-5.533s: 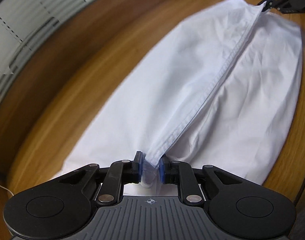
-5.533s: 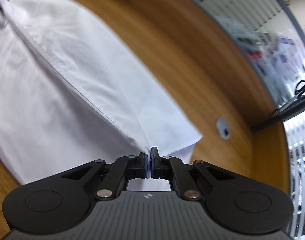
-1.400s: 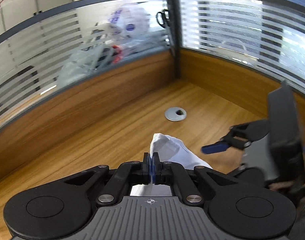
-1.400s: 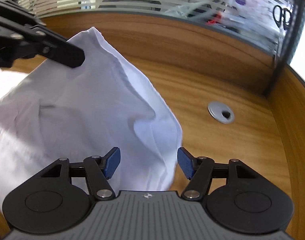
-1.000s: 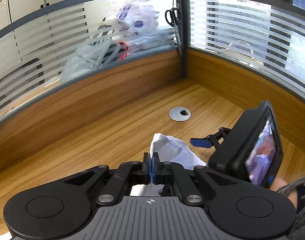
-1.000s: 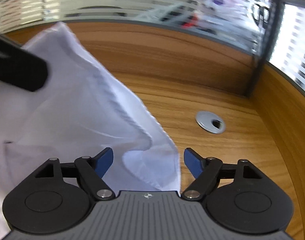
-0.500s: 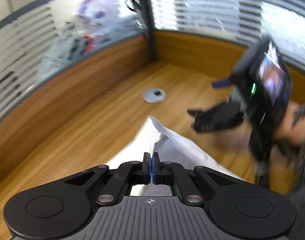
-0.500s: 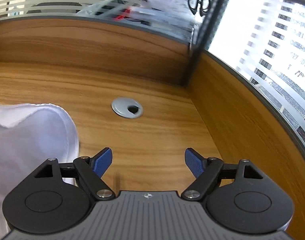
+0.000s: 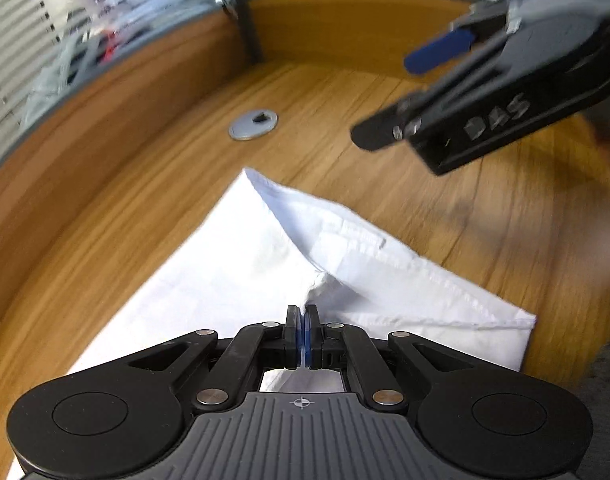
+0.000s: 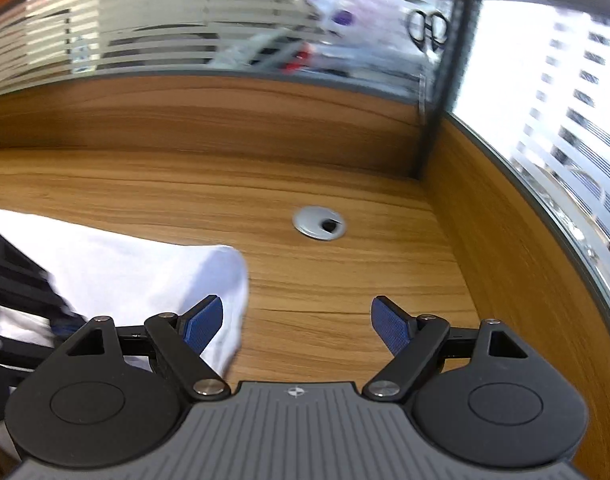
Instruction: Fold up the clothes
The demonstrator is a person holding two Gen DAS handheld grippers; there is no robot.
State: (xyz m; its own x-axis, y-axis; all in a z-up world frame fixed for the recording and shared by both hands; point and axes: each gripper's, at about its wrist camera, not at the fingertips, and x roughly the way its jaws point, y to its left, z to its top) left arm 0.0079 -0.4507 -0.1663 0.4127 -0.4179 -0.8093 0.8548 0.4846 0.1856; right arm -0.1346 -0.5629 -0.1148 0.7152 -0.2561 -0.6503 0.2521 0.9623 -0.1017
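Observation:
A white garment [image 9: 241, 276] lies folded over on the wooden desk [image 9: 385, 92], its stitched hem running to the right. My left gripper [image 9: 304, 320] is shut on a raised fold of that cloth, low over it. In the right wrist view the same white garment [image 10: 145, 276] fills the lower left, and my right gripper [image 10: 297, 322] stands open with only bare desk between its blue pads [image 10: 389, 326]. The right gripper [image 9: 389, 100] also shows at the upper right of the left wrist view, above the desk and apart from the cloth.
A grey round cable grommet [image 10: 319, 222] sits in the desk behind the garment, also the grommet [image 9: 253, 125] in the left view. Wooden partition walls [image 10: 209, 116] with striped frosted glass close off the back and right. Scissors [image 10: 427, 28] hang at the corner post.
My left gripper has sunk toward the desk with the cloth, which now lies spread flatter. The right gripper has drawn off to the right, clear of the garment, jaws still apart.

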